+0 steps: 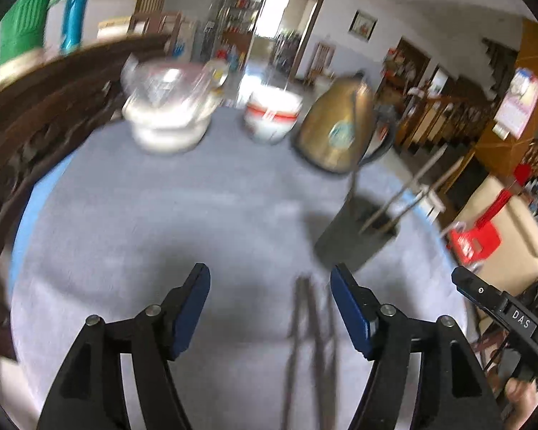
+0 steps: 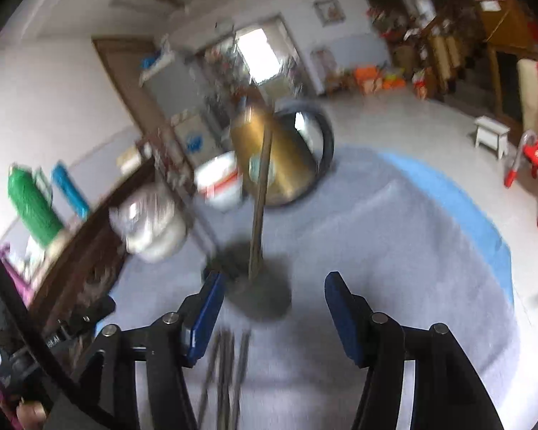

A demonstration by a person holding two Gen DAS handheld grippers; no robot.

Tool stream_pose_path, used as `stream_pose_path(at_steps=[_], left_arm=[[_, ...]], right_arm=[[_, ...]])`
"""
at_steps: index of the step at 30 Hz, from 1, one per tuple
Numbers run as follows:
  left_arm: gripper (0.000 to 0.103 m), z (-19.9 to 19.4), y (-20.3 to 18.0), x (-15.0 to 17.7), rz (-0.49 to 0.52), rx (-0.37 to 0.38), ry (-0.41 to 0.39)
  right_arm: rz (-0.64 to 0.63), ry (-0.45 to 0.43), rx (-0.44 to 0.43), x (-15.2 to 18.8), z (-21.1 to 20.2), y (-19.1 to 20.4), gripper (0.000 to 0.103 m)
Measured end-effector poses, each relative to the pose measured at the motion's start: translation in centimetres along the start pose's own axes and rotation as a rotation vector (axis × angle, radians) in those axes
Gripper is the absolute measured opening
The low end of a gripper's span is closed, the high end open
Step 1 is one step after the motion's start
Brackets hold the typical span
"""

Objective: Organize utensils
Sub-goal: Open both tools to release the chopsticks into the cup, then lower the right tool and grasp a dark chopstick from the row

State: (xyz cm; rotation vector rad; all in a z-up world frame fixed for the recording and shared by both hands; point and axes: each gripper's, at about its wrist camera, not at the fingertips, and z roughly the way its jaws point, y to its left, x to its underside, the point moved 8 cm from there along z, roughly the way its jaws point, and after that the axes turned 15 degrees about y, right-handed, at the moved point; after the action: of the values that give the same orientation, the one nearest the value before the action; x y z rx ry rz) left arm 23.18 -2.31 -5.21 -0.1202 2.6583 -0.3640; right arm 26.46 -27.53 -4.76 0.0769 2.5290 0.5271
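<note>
**Both grippers empty over loose chopsticks**

On the grey tabletop (image 1: 161, 215), the left gripper (image 1: 270, 286) hangs with fingers apart, as does the right gripper (image 2: 272, 294). Loose chopsticks (image 1: 306, 329) lie below; the dark holder (image 1: 355, 229) stands beyond. Next, probably, picking one up.

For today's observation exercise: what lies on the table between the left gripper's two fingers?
Thin dark sticks, likely chopsticks, lie flat near the left gripper's right-hand finger, in the left wrist view.
</note>
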Motion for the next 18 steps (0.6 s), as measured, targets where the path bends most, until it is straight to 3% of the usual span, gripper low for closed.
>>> stream_pose_path(at_steps=[5, 7, 10, 14, 18], left_arm=[[0.07, 1.9, 2.8, 4.6, -0.03, -0.031, 0.118], [0.07, 2.1, 3.3, 5.8, -0.04, -0.024, 0.136], [0.07, 2.4, 3.7, 6.8, -0.049, -0.025, 0.158], [0.07, 2.6, 3.7, 7.3, -0.037, -0.025, 0.169], [0.07, 2.9, 3.0, 7.6, -0.016, -0.017, 0.177]], right_arm=[[0.01, 0.254, -0.041, 5.8, 5.0, -0.1, 0.061], [0.02, 0.313, -0.059, 6.9, 6.2, 0.2, 0.043], [0.021, 0.404, -0.064, 8.0, 7.8, 1.0, 0.04], [-0.014, 0.478, -0.043, 8.4, 9.5, 2.7, 0.039], [-0.034, 0.489, 0.004, 7.7, 10.4, 3.5, 0.038]])
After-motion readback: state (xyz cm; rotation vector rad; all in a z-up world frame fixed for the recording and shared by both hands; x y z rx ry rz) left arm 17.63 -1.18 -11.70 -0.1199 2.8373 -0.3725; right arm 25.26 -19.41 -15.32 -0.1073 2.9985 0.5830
